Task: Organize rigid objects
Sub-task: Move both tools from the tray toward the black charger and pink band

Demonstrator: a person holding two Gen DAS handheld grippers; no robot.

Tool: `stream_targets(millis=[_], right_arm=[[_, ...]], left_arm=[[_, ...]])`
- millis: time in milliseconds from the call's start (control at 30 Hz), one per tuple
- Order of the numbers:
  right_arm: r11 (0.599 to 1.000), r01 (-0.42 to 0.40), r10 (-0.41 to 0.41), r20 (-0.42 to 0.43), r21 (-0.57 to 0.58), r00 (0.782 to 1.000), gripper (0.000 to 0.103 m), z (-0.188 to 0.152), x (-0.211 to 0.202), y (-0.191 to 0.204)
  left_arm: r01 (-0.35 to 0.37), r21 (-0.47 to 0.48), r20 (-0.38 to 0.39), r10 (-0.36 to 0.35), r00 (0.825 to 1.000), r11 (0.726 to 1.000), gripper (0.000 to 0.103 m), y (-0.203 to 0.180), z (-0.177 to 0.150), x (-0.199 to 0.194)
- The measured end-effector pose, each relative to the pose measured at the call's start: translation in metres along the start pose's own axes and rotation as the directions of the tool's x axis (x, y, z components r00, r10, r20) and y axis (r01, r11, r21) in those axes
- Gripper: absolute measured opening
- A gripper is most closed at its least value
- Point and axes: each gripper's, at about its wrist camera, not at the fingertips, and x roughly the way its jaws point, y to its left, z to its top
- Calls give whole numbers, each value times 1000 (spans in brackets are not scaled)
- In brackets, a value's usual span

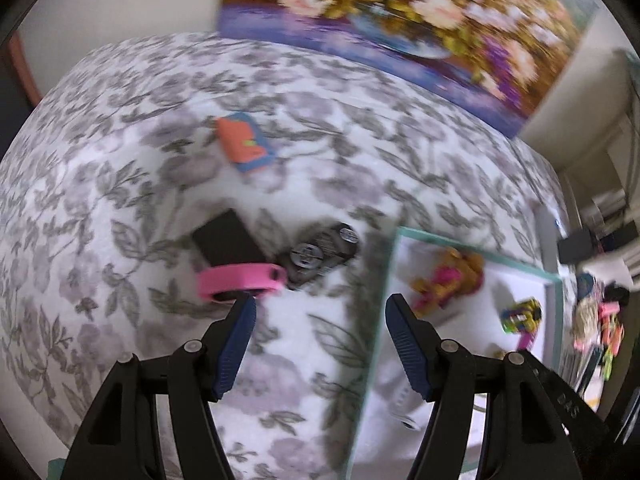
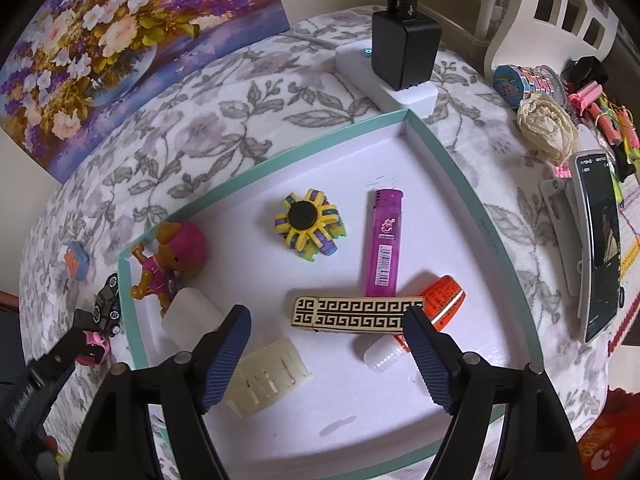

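My left gripper [image 1: 320, 304] is open and empty above the floral cloth, just short of a pink ring [image 1: 242, 280], a black box [image 1: 228, 240] and a small black toy car [image 1: 320, 254]. An orange and blue eraser [image 1: 246, 142] lies farther off. My right gripper [image 2: 326, 316] is open and empty over the teal-rimmed white tray [image 2: 460, 168]. The tray holds a dog figure [image 2: 172, 256], a yellow spinner [image 2: 308, 220], a purple lighter [image 2: 384, 240], a patterned case [image 2: 356, 314], an orange tube [image 2: 442, 300], a white comb-like clip [image 2: 268, 380] and a white block [image 2: 192, 312].
A flower painting [image 2: 104, 40] leans at the back. A white power strip [image 2: 384, 80] with a black charger [image 2: 404, 52] sits behind the tray. A phone on a stand [image 2: 600, 240], a lace ball [image 2: 546, 128] and small trinkets lie to the right.
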Motion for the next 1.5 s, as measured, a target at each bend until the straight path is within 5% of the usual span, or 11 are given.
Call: stream_targets(millis=[67,200,433,767,1500], right_arm=[[1000,-3,3,2,-7,1000,83,-1,0,3],[1000,-16,16,22,-20,1000,99,-3,-3,10],[999,-25,27,38,-45,999,103,-7,-6,26],[989,-95,103,71,-116,992,103,-17,-20,74],[920,-190,183,-54,-344,982,103,-52,18,217]], left_arm=[[-17,-30,6,17,1000,999,69,12,4,1],[-44,-103,24,47,999,994,94,38,11,0],[-85,-171,29,91,995,982,94,71,19,0],[-52,-262,7,56,998,964,94,108,26,1],[-131,-331,-120,97,988,935,94,167,34,35]])
